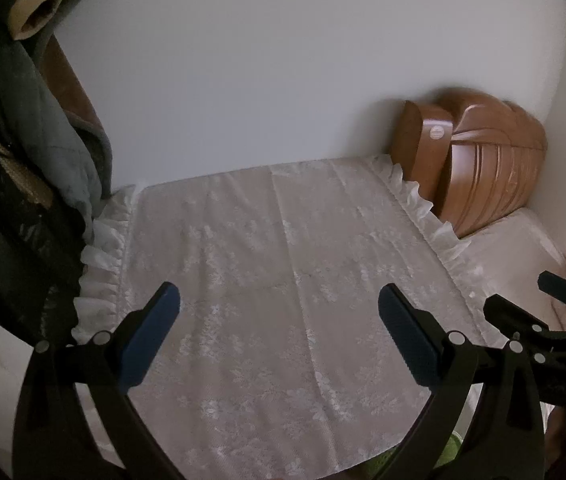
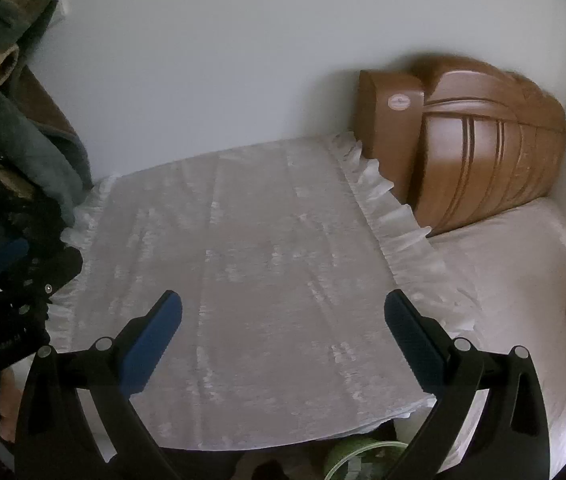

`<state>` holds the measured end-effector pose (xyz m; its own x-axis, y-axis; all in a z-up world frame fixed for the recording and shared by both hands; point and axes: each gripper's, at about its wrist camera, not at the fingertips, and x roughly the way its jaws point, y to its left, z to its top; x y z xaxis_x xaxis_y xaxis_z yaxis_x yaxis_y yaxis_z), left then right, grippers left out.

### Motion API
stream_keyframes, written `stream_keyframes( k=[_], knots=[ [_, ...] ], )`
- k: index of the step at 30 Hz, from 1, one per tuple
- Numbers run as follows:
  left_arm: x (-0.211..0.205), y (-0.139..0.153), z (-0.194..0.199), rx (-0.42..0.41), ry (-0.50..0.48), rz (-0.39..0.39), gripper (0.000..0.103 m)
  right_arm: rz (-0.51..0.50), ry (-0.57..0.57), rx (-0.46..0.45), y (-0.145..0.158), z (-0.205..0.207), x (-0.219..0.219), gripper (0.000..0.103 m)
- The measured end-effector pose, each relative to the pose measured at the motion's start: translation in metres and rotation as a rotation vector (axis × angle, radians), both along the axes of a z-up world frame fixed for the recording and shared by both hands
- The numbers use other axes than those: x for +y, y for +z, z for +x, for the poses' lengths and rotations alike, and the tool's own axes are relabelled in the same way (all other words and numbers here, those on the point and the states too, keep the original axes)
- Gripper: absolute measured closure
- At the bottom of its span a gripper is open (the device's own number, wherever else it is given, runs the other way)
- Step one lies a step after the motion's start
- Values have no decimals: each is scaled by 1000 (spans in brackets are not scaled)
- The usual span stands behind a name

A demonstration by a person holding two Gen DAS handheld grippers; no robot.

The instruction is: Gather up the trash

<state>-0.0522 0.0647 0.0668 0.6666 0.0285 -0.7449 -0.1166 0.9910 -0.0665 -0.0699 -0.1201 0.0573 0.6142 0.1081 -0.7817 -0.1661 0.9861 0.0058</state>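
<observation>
My left gripper (image 1: 279, 336) is open and empty above a small table covered with a white lace cloth (image 1: 267, 280). My right gripper (image 2: 283, 340) is open and empty above the same cloth (image 2: 243, 264). The right gripper also shows at the right edge of the left wrist view (image 1: 555, 320), and the left gripper shows at the left edge of the right wrist view (image 2: 15, 276). No loose trash shows on the cloth. A green basket (image 2: 359, 460) with something inside shows below the table's front edge.
A brown wooden headboard (image 2: 483, 148) stands against the white wall at the back right, next to a bed with a pale sheet (image 2: 523, 300). Dark clothes and a grey-green garment (image 1: 55, 128) hang at the left. The cloth has a ruffled edge (image 1: 435, 216).
</observation>
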Motion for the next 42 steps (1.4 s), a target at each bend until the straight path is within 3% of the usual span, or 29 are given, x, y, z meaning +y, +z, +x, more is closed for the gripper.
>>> stream_keyframes(
  k=[5,42],
  knots=[
    [-3,-1,3,1,-2,6,8,-3,-5,5,-7,19,-5,2],
    [-12,-6,9,7,-35,19,8,-17,-5,23,-13,22,-15,2]
  ],
)
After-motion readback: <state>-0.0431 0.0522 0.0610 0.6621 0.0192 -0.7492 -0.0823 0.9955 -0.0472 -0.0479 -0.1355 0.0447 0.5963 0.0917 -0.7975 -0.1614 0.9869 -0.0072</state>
